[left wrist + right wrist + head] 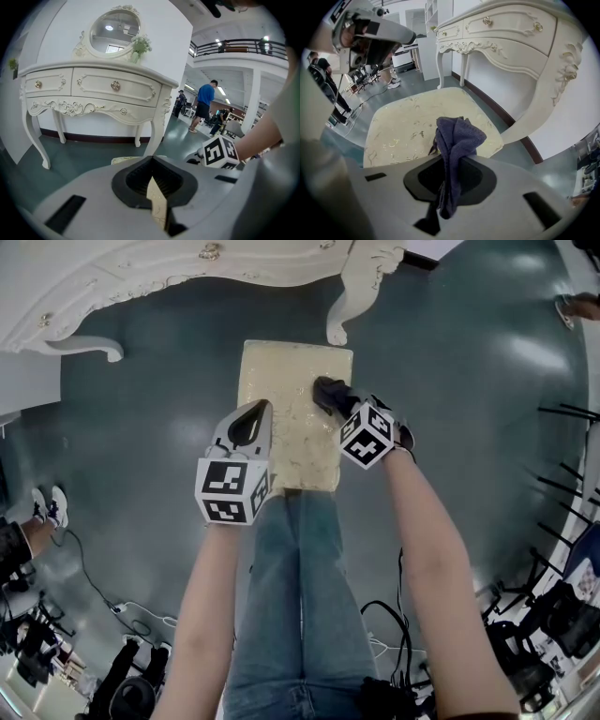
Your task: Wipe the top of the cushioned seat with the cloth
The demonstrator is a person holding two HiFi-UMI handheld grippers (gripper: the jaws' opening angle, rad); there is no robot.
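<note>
1. Cloth (pixel 458 138), dark blue and bunched, sits clamped in the right tongs (pixel 451 164), over the cream cushioned seat (pixel 408 126).
2. Left tongs (pixel 152 183) are drawn nearly together at the seat's left edge, a cream sliver showing between them.

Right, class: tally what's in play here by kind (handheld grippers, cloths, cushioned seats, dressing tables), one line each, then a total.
grippers: 2 (left gripper, right gripper)
cloth: 1
cushioned seat: 1
dressing table: 1
Total: 5
</note>
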